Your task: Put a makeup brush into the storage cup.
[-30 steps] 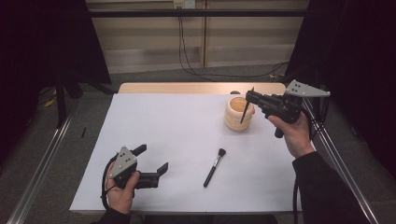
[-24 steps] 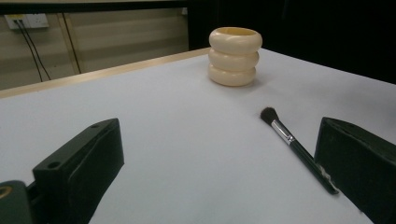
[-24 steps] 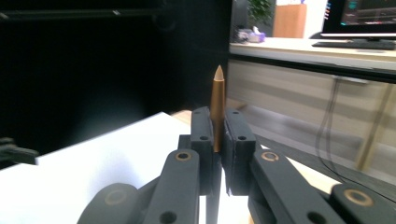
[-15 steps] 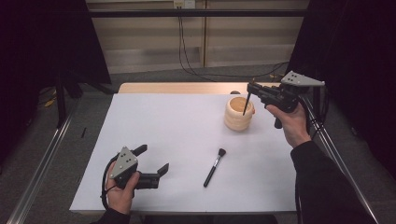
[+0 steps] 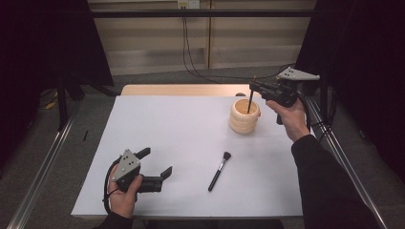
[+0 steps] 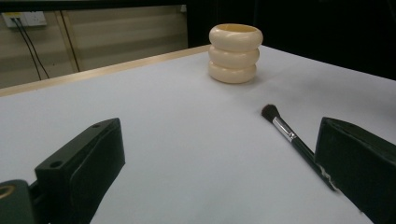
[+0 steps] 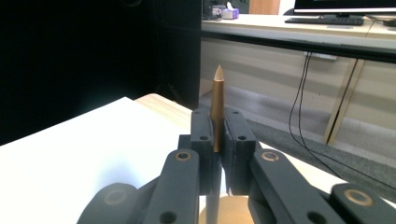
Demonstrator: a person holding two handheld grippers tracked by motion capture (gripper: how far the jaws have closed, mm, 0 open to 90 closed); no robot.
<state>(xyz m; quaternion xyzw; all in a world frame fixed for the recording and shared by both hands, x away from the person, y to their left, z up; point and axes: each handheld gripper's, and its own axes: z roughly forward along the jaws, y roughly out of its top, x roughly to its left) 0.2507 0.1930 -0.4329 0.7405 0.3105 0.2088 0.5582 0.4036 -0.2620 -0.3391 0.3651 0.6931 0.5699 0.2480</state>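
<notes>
A cream ribbed holder [image 5: 244,117] [image 6: 235,53] stands at the table's back right. My right gripper [image 5: 254,87] [image 7: 215,135] hovers just above it, shut on a thin dark brush [image 5: 250,101] held almost upright. The brush's pointed gold end [image 7: 217,107] sticks up past the jaws, and its lower end dips into the holder's mouth. A second brush [image 5: 218,171] [image 6: 292,137], black-handled with a dark tuft, lies flat on the white sheet at front centre. My left gripper [image 5: 156,161] [image 6: 219,163] rests at the front left, open, with nothing between its jaws and pointing toward that brush.
The white sheet [image 5: 181,133] covers the table, and a strip of wood [image 5: 181,89] shows along the far edge. Metal rails run down both sides. Cables hang against the back wall [image 5: 191,43].
My right gripper has carried the brush toward the far edge and tipped it more upright over the holder. The left gripper and the lying brush have stayed put.
</notes>
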